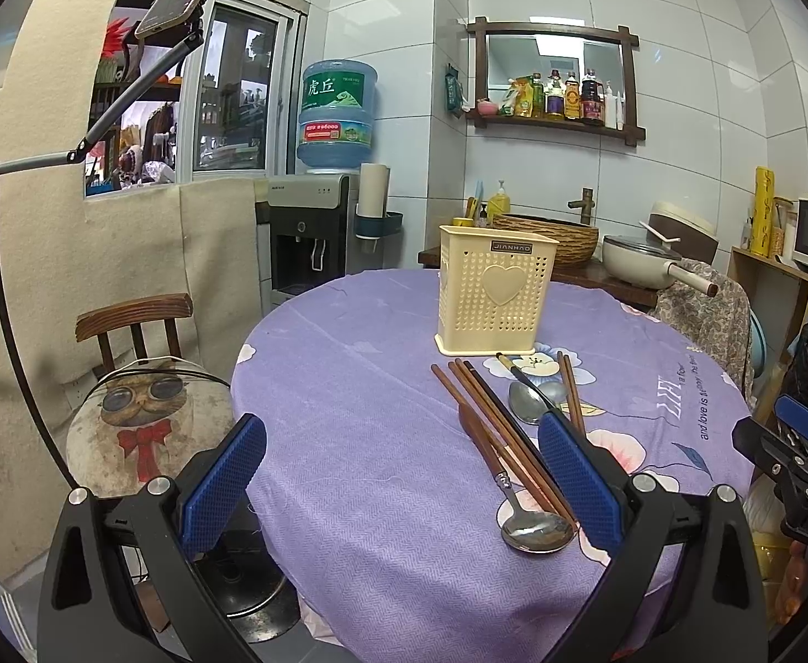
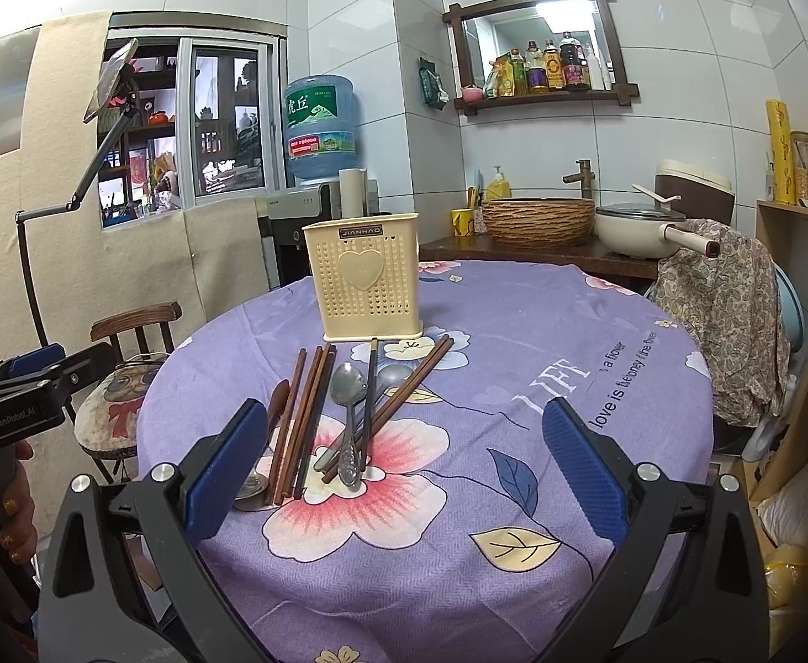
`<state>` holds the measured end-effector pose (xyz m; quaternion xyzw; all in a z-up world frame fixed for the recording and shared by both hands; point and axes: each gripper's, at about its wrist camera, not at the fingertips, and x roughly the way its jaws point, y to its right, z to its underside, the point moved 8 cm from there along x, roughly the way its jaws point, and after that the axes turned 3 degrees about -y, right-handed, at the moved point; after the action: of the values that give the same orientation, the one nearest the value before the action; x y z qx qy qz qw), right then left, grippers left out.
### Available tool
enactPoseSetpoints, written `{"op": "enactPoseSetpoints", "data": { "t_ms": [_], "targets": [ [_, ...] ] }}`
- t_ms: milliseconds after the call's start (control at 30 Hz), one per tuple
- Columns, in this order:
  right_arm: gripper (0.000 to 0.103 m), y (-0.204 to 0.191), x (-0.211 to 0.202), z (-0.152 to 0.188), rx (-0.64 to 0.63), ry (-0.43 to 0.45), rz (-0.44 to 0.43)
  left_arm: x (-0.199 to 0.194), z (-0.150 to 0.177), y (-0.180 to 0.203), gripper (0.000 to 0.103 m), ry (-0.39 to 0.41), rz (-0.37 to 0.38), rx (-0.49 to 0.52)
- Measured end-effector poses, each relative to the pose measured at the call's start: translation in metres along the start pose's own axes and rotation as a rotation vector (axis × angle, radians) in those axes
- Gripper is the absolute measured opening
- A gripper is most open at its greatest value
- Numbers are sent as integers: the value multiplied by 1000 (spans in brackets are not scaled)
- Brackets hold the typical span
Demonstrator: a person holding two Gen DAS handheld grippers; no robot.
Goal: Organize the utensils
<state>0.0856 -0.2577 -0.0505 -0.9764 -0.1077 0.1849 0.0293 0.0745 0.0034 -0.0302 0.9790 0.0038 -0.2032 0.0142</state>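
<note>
A cream perforated utensil holder (image 1: 495, 293) (image 2: 364, 284) stands upright on the round purple-clothed table (image 1: 381, 442) (image 2: 514, 442). In front of it lie brown wooden chopsticks (image 1: 500, 431) (image 2: 304, 414), a wooden-handled spoon (image 1: 514, 503), metal spoons (image 2: 348, 403) (image 1: 528, 400) and a dark-handled utensil (image 2: 369, 392). My left gripper (image 1: 401, 489) is open and empty over the table's near left edge. My right gripper (image 2: 404, 475) is open and empty above the near side, just right of the pile.
A wooden chair with a cat cushion (image 1: 144, 414) (image 2: 122, 392) stands left of the table. Behind are a water dispenser (image 1: 315, 232), a woven sink basin (image 2: 539, 218), a pot (image 2: 641, 229) and a cloth-draped chair (image 2: 729, 298). A phone stand (image 1: 100, 127) rises at left.
</note>
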Motion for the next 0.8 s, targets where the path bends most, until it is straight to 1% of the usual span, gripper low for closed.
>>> {"op": "enactPoseSetpoints", "data": {
  "t_ms": [600, 667, 800],
  "targets": [
    [98, 0, 2, 4, 1, -7, -2, 0, 0, -1, 97, -1, 0, 0],
    [98, -1, 5, 5, -5, -14, -1, 4, 4, -1, 97, -14, -1, 1],
    [98, 3, 15, 5, -22, -47, 29, 19, 11, -8, 97, -77, -28, -2]
  ]
}}
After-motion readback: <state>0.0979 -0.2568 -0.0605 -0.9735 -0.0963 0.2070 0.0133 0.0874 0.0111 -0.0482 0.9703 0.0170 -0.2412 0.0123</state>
